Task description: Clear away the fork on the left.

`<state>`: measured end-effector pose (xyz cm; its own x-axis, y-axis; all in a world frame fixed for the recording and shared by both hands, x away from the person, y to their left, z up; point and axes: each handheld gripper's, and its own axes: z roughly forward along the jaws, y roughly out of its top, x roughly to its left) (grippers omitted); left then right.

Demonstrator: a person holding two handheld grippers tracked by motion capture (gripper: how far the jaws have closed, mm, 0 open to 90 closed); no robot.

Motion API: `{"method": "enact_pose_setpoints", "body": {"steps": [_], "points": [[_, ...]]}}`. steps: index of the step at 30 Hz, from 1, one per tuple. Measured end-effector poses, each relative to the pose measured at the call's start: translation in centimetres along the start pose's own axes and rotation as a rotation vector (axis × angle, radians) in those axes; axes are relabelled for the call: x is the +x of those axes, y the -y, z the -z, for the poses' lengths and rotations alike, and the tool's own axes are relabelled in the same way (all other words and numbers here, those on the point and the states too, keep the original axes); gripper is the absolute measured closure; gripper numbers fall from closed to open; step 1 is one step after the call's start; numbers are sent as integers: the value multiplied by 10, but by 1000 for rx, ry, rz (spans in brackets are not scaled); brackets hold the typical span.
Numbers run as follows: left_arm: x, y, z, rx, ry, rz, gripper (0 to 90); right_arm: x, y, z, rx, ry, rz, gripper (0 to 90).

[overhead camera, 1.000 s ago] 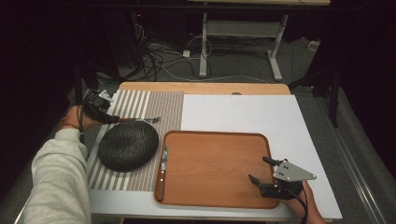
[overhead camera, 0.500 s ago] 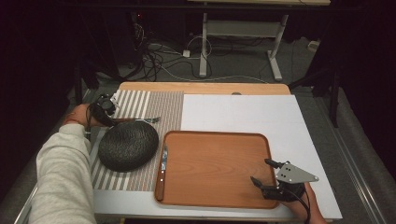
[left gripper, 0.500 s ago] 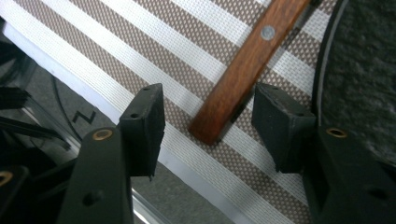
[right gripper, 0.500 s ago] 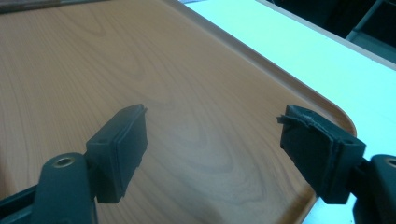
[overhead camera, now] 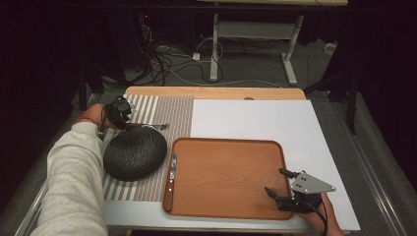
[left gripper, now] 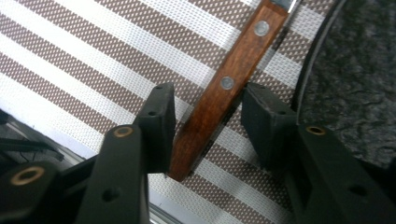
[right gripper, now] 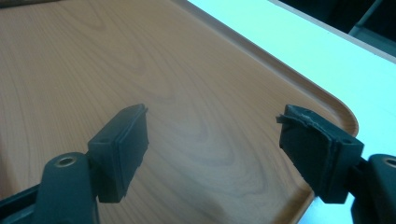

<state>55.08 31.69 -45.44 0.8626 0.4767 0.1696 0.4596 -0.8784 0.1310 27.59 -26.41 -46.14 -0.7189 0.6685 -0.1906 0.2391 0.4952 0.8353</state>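
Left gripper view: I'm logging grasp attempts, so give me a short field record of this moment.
target: wooden utensil handle with two rivets, lying on the striped placemat
left gripper: jaws astride the handle and just closing; left pad touching or nearly so, right pad apart, no grip yet
beside the handle: dark round plate
right gripper: open, nothing between its jaws, over the wooden tray
tray's left rim: a knife lies along it
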Motion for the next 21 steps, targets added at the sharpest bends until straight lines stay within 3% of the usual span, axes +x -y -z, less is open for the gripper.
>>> {"method": "enact_pose_setpoints", "body": {"steps": [3, 8, 11, 15, 21], "points": [[-1, -1, 0, 9, 8, -8, 615, -1, 1, 0, 2, 0, 3, 250], [-8, -8, 1, 65, -10, -61, 719, 0, 1, 0, -2, 0, 0, 254], [-12, -8, 1, 59, -32, -39, 731, 1, 1, 0, 1, -2, 2, 254], [-19, -5, 1, -10, -105, 7, 734, 2, 1, 1, -12, -5, 16, 254], [-33, 2, 1, -73, -232, 65, 734, 0, 2, 4, -35, -1, 15, 259]]}}
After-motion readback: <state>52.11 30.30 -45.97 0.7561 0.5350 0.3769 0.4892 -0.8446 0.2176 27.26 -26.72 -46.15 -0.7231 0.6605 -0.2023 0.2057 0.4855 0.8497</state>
